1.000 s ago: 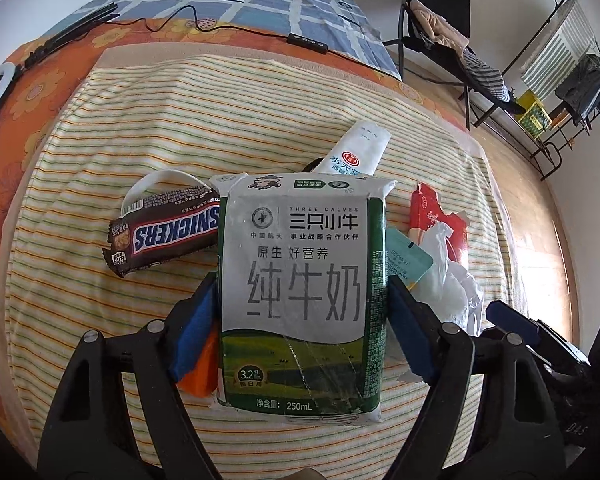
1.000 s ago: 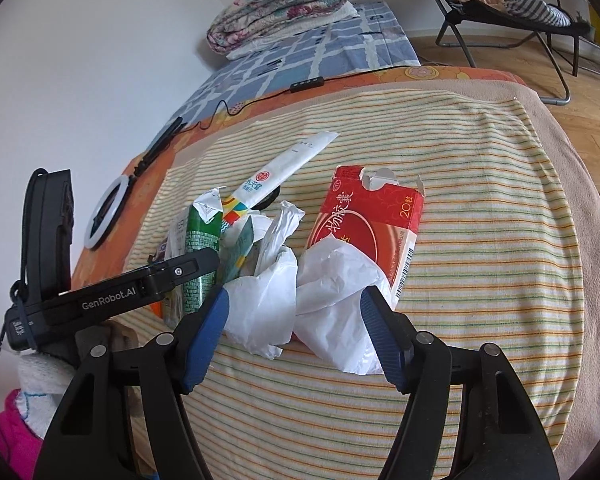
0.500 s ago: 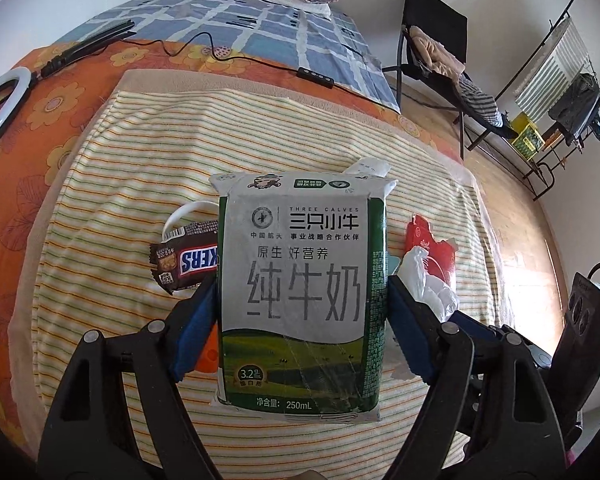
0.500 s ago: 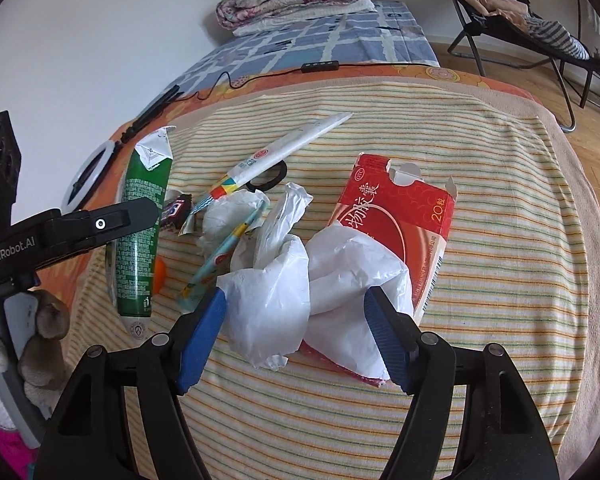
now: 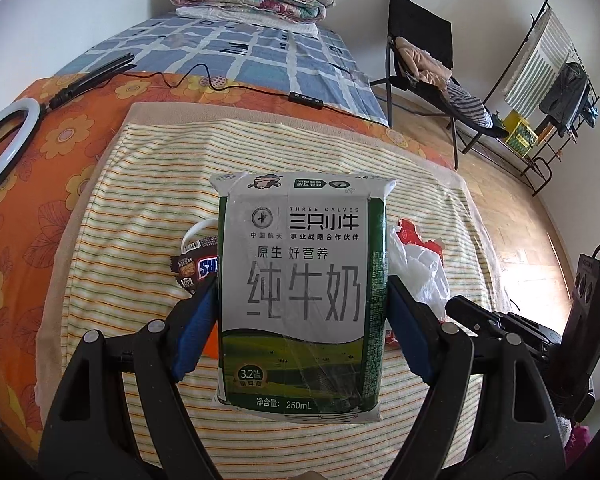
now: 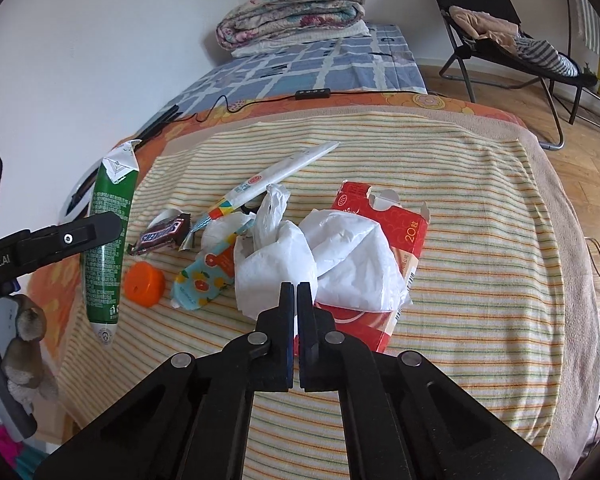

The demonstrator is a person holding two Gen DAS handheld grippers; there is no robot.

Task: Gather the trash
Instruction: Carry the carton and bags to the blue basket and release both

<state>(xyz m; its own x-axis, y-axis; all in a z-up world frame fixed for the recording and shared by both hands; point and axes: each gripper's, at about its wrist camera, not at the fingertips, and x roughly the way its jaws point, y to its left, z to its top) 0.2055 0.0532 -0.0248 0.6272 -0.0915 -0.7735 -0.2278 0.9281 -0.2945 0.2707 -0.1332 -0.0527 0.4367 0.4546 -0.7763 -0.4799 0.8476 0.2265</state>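
The left gripper (image 5: pixel 302 312) pinches a "THREE CALVES" 250mL milk carton (image 5: pixel 300 292) at frame centre; the right gripper (image 6: pixel 296 292) is pressed together at the white plastic bag (image 6: pixel 320 264).

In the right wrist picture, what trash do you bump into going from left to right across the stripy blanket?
Green milk carton → orange cap → Snickers wrapper → fruit-print packet → white plastic bag → red box.

The right gripper (image 6: pixel 297 288) has snapped shut at the white bag's (image 6: pixel 340 256) near edge, at six o'clock of it. The left gripper (image 5: pixel 302 312) has lifted the milk carton (image 5: pixel 300 292) higher above the bed.
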